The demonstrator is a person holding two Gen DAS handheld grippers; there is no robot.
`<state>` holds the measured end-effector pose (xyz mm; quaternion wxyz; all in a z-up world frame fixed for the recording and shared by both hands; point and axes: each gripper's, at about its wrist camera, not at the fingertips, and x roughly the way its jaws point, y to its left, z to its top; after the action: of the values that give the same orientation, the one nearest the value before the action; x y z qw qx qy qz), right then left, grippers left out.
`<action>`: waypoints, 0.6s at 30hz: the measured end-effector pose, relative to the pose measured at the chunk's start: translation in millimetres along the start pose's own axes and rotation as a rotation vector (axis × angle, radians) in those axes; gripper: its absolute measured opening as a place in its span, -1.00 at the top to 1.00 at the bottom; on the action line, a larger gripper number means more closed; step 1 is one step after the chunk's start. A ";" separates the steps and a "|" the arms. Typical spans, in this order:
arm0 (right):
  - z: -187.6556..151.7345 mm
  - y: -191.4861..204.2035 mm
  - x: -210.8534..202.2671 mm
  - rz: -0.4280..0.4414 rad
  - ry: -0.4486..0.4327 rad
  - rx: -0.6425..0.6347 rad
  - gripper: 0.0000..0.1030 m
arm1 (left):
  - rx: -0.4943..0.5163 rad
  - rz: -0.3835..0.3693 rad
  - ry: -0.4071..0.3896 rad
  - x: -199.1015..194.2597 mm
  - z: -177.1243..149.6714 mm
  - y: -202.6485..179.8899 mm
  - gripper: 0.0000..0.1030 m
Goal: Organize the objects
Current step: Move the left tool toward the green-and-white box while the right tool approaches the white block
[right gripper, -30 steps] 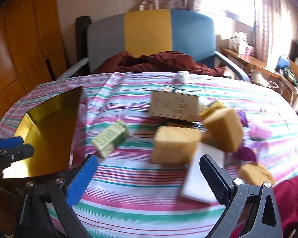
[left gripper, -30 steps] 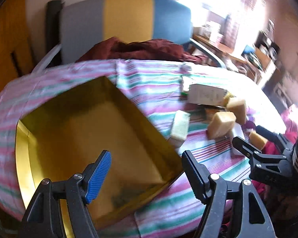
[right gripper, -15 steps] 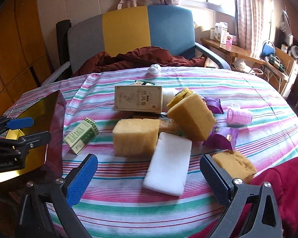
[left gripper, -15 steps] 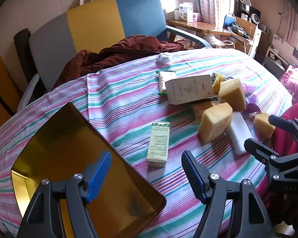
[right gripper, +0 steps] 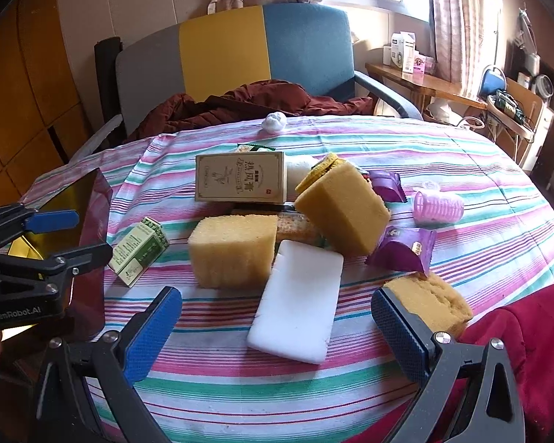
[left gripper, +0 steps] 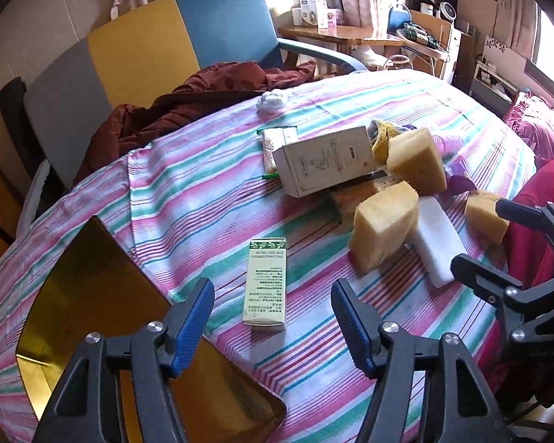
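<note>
Hovering over the striped worktop [left gripper: 188, 192], your left claw [left gripper: 271, 313] gapes wide and empty, the green-and-cream carton [left gripper: 266, 289] lying flat just beyond its tips, near the gold tray [left gripper: 92, 288] at left. Your right claw [right gripper: 277, 317] is equally wide, with the white block [right gripper: 299, 295] between its fingers. Pinch the carton across its slim faces and it may skate on the cloth or crumple. To the right, the piled sponges [right gripper: 232, 251] lean together; nudge one and the tan box [right gripper: 240, 181] could topple.
</note>
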<state>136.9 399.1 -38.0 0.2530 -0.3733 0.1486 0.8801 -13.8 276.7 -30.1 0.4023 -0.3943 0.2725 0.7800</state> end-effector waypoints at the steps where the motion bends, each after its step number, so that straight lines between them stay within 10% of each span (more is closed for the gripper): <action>1: 0.3 -1.3 -0.1 -0.001 0.000 0.001 -1.00 | 0.001 -0.005 0.008 3.2 0.5 -0.4 -0.29; 18: -4.0 -22.1 1.4 -0.003 0.063 0.053 -1.00 | 0.035 -0.101 0.155 56.6 8.9 6.6 -0.12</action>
<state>150.7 416.1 -43.4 0.2591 -0.3944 0.1792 0.8633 -43.5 303.1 -71.9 0.4255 -0.4595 0.2961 0.7212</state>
